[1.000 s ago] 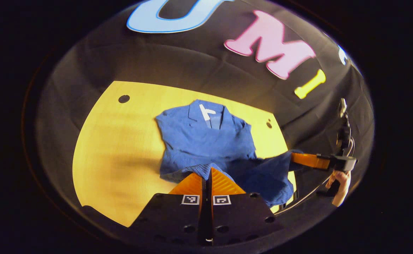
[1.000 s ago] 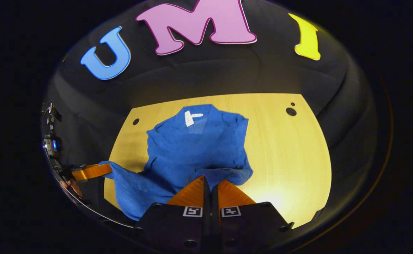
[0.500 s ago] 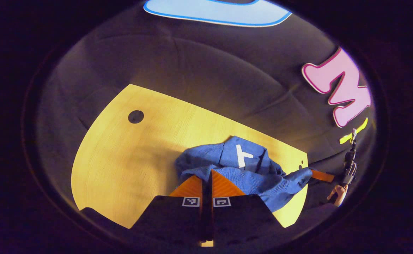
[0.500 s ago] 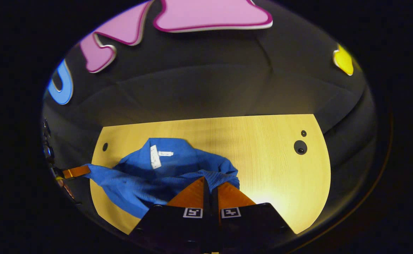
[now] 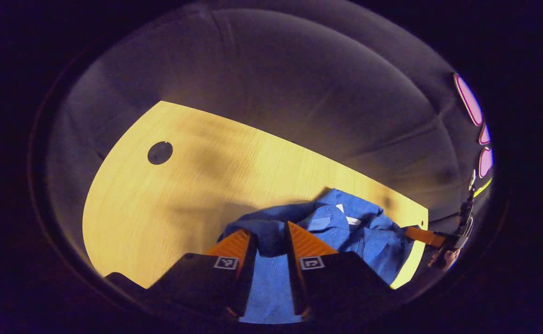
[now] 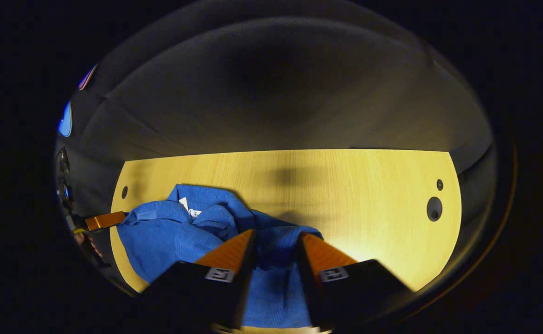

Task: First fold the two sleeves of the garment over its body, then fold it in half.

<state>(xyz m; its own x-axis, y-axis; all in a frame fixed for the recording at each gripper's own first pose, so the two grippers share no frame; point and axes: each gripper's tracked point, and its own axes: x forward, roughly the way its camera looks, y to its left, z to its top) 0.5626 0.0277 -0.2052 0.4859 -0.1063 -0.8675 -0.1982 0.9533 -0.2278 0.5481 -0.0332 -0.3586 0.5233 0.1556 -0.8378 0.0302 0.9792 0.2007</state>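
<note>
Folding nears its end as we bring the lower hem of the blue knitted garment (image 6: 169, 236) up over its collar on the pale wooden counter (image 6: 354, 195). Our left claw (image 5: 267, 243) stands with its fingers parted, blue cloth lying between and under them but not pinched; our right claw (image 6: 276, 248) is likewise spread wide above the cloth, gripping nothing. In the right gripper view the garment sits bunched toward the counter's left near corner, its white neck label (image 6: 184, 204) partly covered by the doubled layer. We judge both sleeves already tucked over the body and the halving fold just laid down. What appears left is drawing both claws clear and perhaps smoothing the rumpled top layer, which looks uneven.
</note>
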